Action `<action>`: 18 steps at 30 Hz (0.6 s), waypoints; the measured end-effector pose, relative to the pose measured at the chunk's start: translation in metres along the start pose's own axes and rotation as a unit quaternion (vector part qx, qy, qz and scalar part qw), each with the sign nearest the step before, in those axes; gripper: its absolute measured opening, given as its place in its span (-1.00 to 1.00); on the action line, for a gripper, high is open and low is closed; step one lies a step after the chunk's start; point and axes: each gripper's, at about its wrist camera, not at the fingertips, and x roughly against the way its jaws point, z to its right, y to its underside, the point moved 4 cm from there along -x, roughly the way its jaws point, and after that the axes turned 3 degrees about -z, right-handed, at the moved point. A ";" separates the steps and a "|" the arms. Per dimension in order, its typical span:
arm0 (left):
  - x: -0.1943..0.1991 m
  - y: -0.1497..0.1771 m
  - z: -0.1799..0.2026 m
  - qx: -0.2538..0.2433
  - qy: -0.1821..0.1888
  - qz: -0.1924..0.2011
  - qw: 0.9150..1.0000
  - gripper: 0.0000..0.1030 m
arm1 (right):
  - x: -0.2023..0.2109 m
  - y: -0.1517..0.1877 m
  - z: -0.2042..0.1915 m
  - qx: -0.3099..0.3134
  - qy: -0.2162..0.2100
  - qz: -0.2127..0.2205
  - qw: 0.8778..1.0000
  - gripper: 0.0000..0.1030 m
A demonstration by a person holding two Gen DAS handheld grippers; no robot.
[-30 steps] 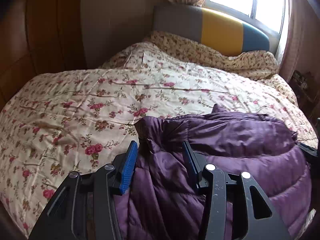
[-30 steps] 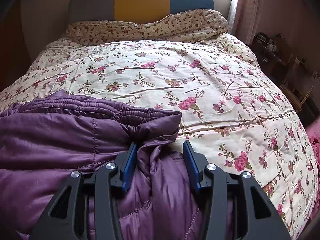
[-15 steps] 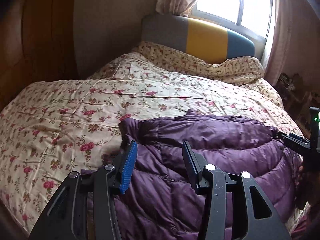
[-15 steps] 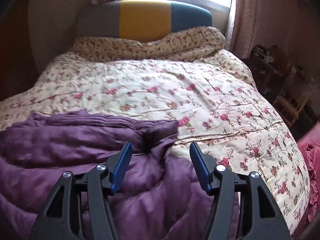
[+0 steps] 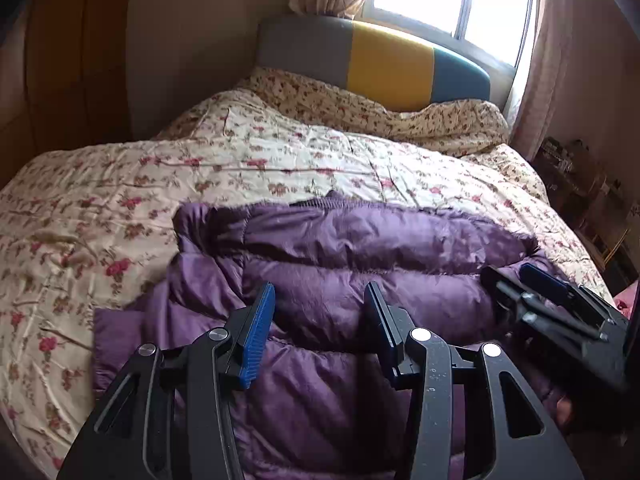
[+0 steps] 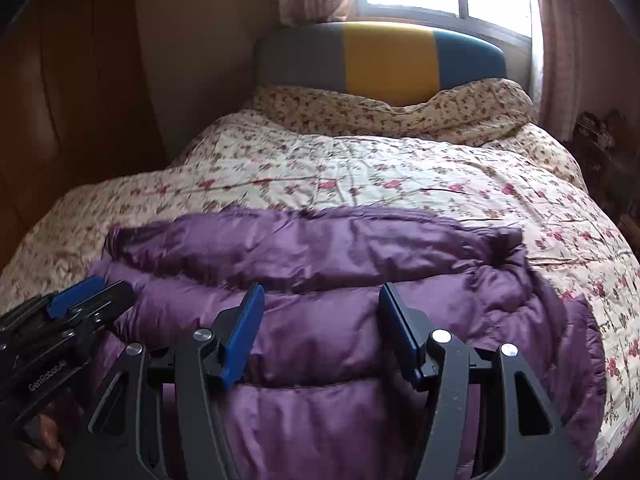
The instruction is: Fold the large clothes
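Observation:
A purple quilted down jacket [image 5: 352, 264] lies folded on the near part of the flowered bed; it also shows in the right wrist view [image 6: 328, 264]. My left gripper [image 5: 320, 300] is open and empty, held above the jacket's near left part. My right gripper [image 6: 320, 300] is open and empty above the jacket's middle. The right gripper also shows at the right of the left wrist view [image 5: 532, 280], and the left gripper at the lower left of the right wrist view [image 6: 92, 296]. The jacket's near edge is hidden under the gripper bodies.
The flowered quilt [image 5: 120, 184] covers the bed. A grey, yellow and teal headboard [image 5: 384, 60] stands under a bright window. A wooden wardrobe [image 6: 72, 88] is on the left. Dark cluttered furniture [image 5: 576, 176] stands at the right.
Both grippers have let go of the jacket's folded edge and pulled back and up. The right jaws opened wider. The jacket now lies folded on the bed.

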 end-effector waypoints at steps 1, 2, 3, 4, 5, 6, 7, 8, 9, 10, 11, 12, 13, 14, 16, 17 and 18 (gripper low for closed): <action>-0.003 0.002 -0.001 0.000 -0.002 -0.002 1.000 -0.10 | -0.004 0.002 -0.003 0.004 0.004 -0.001 1.000 0.12; -0.006 0.004 -0.002 0.001 -0.004 -0.003 1.000 -0.04 | -0.009 0.004 -0.001 0.005 0.004 -0.003 1.000 0.12; -0.010 0.006 -0.003 0.002 -0.006 -0.004 1.000 -0.02 | -0.014 0.006 -0.002 0.006 0.005 -0.008 1.000 0.12; -0.014 0.009 -0.003 0.002 -0.006 -0.004 1.000 -0.01 | -0.019 0.008 -0.003 0.009 0.008 -0.011 1.000 0.12; -0.016 0.011 -0.003 0.001 -0.006 -0.004 1.000 0.00 | -0.022 0.010 -0.004 0.012 0.010 -0.012 1.000 0.12; -0.020 0.013 -0.003 -0.003 -0.009 -0.002 1.000 0.00 | -0.027 0.013 -0.005 0.017 0.015 -0.014 1.000 0.12; -0.022 0.015 -0.002 -0.005 -0.012 -0.001 1.000 0.00 | -0.032 0.015 -0.006 0.022 0.019 -0.017 0.999 0.13; -0.025 0.018 -0.002 -0.006 -0.015 0.002 1.000 0.00 | -0.036 0.017 -0.006 0.024 0.022 -0.020 0.999 0.13; -0.027 0.019 -0.003 -0.005 -0.015 0.002 1.000 0.00 | -0.040 0.019 -0.007 0.025 0.024 -0.025 0.999 0.13; -0.030 0.020 -0.004 -0.001 -0.014 0.001 1.000 0.00 | -0.045 0.020 -0.008 0.025 0.024 -0.029 0.999 0.13; -0.033 0.021 -0.006 0.005 -0.009 -0.002 1.000 0.00 | -0.047 0.021 -0.007 0.024 0.023 -0.030 0.999 0.13; -0.035 0.021 -0.008 0.009 -0.006 -0.005 1.000 0.00 | -0.050 0.023 -0.007 0.023 0.023 -0.033 0.999 0.13; -0.037 0.021 -0.008 0.011 -0.005 -0.008 1.000 0.00 | -0.053 0.025 -0.006 0.022 0.023 -0.035 0.999 0.13; -0.039 0.021 -0.009 0.012 -0.004 -0.010 1.000 0.00 | -0.057 0.028 -0.006 0.022 0.023 -0.038 0.999 0.13; -0.044 0.022 -0.009 0.012 -0.007 -0.015 1.000 0.00 | -0.062 0.029 -0.006 0.022 0.022 -0.049 0.998 0.13; -0.046 0.022 -0.010 0.013 -0.007 -0.017 1.000 0.00 | -0.063 0.030 -0.005 0.021 0.021 -0.050 0.998 0.13; -0.047 0.022 -0.011 0.015 -0.006 -0.019 1.000 0.00 | -0.063 0.030 -0.004 0.019 0.018 -0.050 0.998 0.13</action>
